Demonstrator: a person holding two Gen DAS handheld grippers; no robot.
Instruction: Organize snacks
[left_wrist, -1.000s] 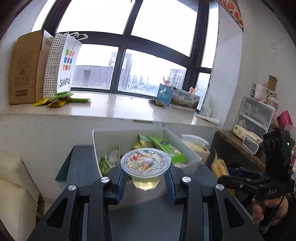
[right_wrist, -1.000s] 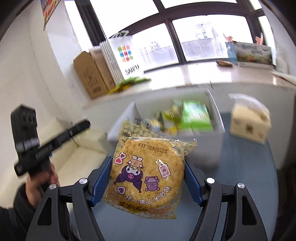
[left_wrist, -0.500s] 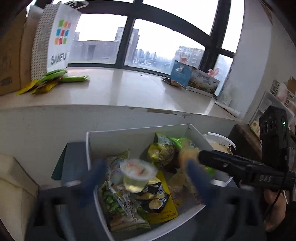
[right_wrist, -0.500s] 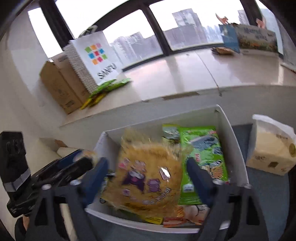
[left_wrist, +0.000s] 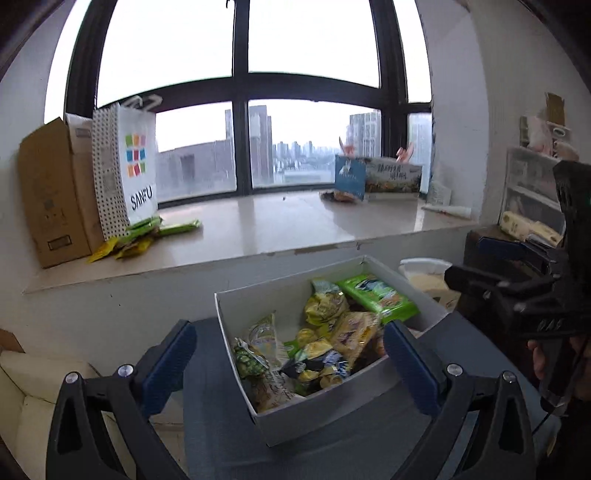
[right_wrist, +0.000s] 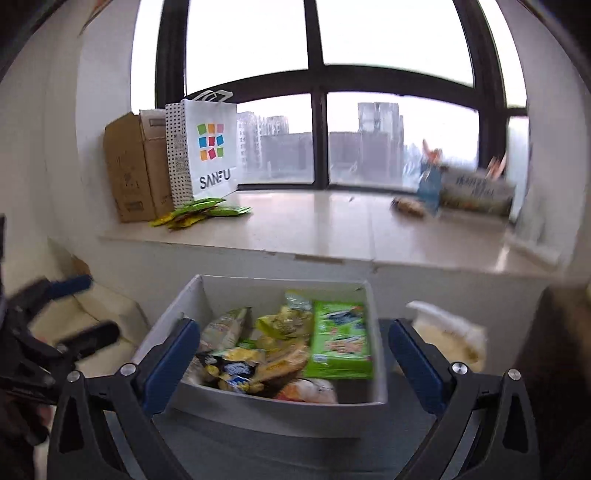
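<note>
A white open box (left_wrist: 236, 314) full of snack packets stands on a dark blue-grey surface; it also shows in the right wrist view (right_wrist: 280, 415). Inside lie a green packet (left_wrist: 376, 297), yellow packets and the yellow round cracker pack (left_wrist: 354, 332). My left gripper (left_wrist: 288, 362) is open and empty, held above the box's near side. My right gripper (right_wrist: 291, 362) is open and empty, also above the box. The green packet (right_wrist: 341, 339) lies at the box's right in that view. The right gripper shows in the left wrist view (left_wrist: 524, 291), right of the box.
A tissue pack (right_wrist: 448, 336) stands right of the box. The window sill (left_wrist: 277, 225) behind holds a cardboard carton (left_wrist: 51, 195), a SANFU paper bag (left_wrist: 127, 170), loose green and yellow packets (left_wrist: 147, 236) and a printed box (left_wrist: 380, 177). A cream sofa (left_wrist: 22, 391) lies left.
My left gripper opened and let the jelly cup drop into the box. My right gripper opened and let the yellow cracker pack fall in. Both grippers rose and pulled back.
</note>
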